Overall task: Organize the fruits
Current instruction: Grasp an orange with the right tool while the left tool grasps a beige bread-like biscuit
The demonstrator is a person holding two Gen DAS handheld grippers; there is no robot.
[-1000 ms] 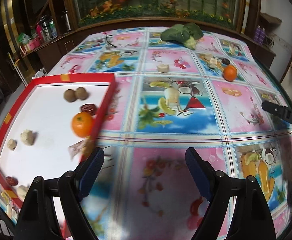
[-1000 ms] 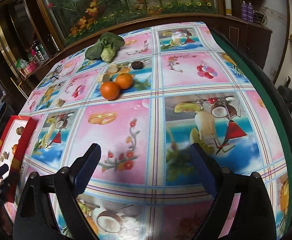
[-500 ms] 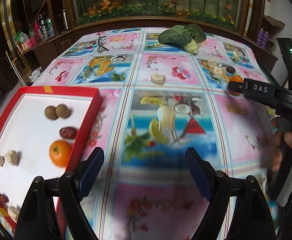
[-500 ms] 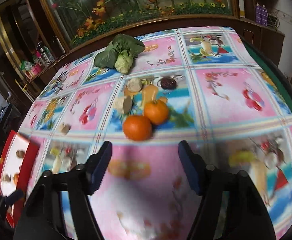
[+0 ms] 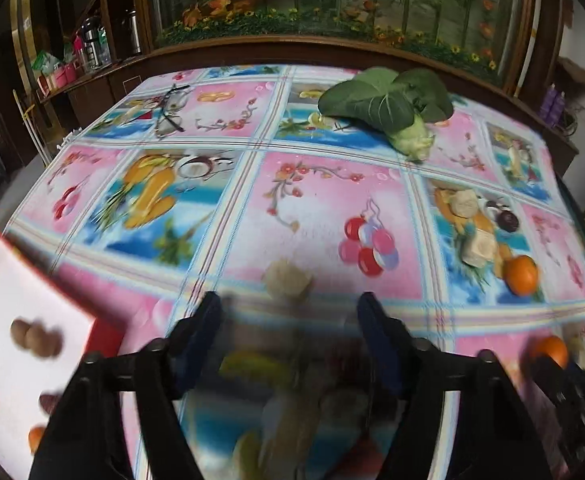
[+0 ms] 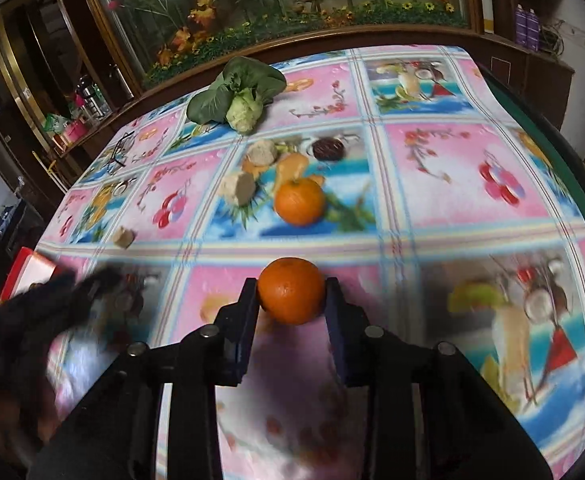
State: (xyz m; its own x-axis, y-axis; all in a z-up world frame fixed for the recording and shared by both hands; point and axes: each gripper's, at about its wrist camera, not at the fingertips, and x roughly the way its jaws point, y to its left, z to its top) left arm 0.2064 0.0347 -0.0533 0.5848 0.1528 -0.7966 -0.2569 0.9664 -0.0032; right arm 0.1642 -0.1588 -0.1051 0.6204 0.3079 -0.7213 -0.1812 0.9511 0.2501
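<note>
In the right wrist view my right gripper [image 6: 291, 300] is shut on an orange [image 6: 291, 295], held just above the tablecloth. A second orange [image 6: 299, 201] lies beyond it beside pale ginger pieces [image 6: 239, 188] and a dark date [image 6: 327, 148]. In the left wrist view my left gripper [image 5: 290, 332] is open and empty, with a pale ginger piece [image 5: 287, 278] just ahead of its tips. The red tray [image 5: 104, 332] at lower left holds two brown longans [image 5: 36, 336] and other fruits. The held orange [image 5: 550, 350] and the loose orange [image 5: 521, 274] show at right.
A green leafy vegetable [image 5: 388, 106] lies at the table's far side. Eyeglasses [image 5: 170, 112] lie at the far left. The table's dark edge [image 6: 564, 152] runs along the right. A wooden cabinet with a planted glass case stands behind.
My right gripper moved forward and closed on the nearer orange. My left gripper moved forward over the table, so the tray slid to the lower left; its jaws narrowed a little.
</note>
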